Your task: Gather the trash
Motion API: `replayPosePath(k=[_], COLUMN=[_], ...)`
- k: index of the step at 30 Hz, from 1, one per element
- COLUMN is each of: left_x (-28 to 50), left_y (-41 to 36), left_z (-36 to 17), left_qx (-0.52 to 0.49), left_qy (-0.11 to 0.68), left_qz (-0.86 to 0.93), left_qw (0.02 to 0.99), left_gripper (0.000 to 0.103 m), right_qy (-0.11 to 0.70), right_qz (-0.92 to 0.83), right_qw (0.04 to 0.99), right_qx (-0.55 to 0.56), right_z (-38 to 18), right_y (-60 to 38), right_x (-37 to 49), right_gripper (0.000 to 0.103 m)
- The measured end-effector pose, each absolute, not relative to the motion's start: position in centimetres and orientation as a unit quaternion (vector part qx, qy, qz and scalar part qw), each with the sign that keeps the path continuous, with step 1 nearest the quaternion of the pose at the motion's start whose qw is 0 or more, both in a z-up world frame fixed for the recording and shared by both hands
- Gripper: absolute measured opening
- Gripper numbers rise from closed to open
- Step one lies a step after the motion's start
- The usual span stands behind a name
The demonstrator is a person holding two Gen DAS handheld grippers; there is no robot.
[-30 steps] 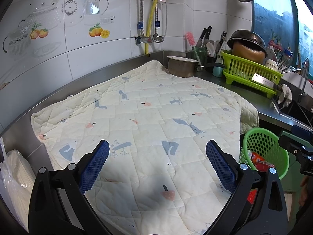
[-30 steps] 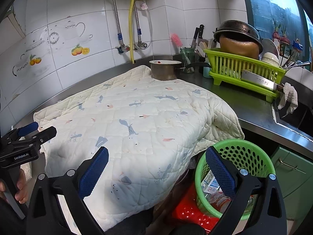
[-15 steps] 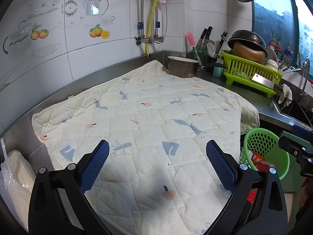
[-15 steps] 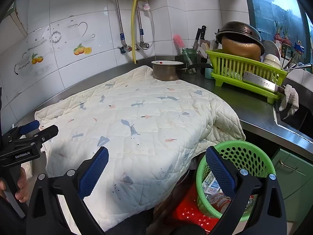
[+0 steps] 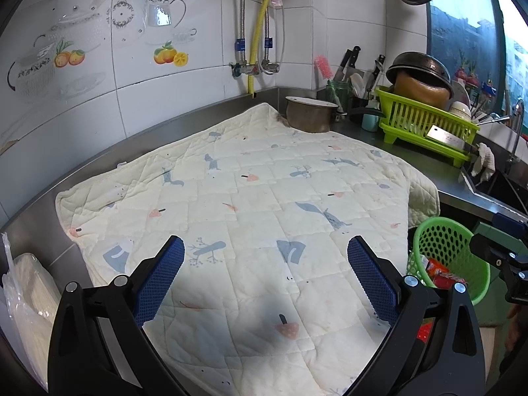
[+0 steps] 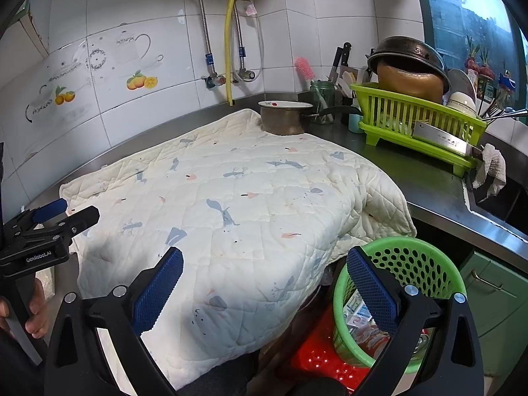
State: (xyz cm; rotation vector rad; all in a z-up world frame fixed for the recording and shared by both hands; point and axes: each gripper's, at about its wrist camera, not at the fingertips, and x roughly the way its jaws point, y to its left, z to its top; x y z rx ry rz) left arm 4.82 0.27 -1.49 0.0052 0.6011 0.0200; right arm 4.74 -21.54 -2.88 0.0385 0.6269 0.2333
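Both grippers' fingers (image 5: 373, 277) unchanged, apart.

Left wrist view is taken from above the near edge of the worktop (image 5: 439, 161), aimed across the quilt (image 5: 250, 204) twd the tiled corner. Right wrist view is set further right & lower, w/ the green basket (image 6: 425, 264) at lower right. Quilt, dish rack (image 6: 419, 122) & pot (image 5: 310, 115) are shared by both.
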Motion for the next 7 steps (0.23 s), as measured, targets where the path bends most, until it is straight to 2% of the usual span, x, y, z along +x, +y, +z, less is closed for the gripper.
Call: replayPosePath(k=[7], left_x=[4.76], left_y=[0.32], left_z=[-1.52], left_qx=[0.004], left_qy=[0.297], left_qz=[0.013], left_qw=[0.955], left_gripper=[0.098], right_qy=[0.308], right_qz=[0.115], right_qw=[0.944], right_qx=[0.02], right_z=[-2.87], right_y=[-21.62], right_x=[4.86], right_gripper=[0.096])
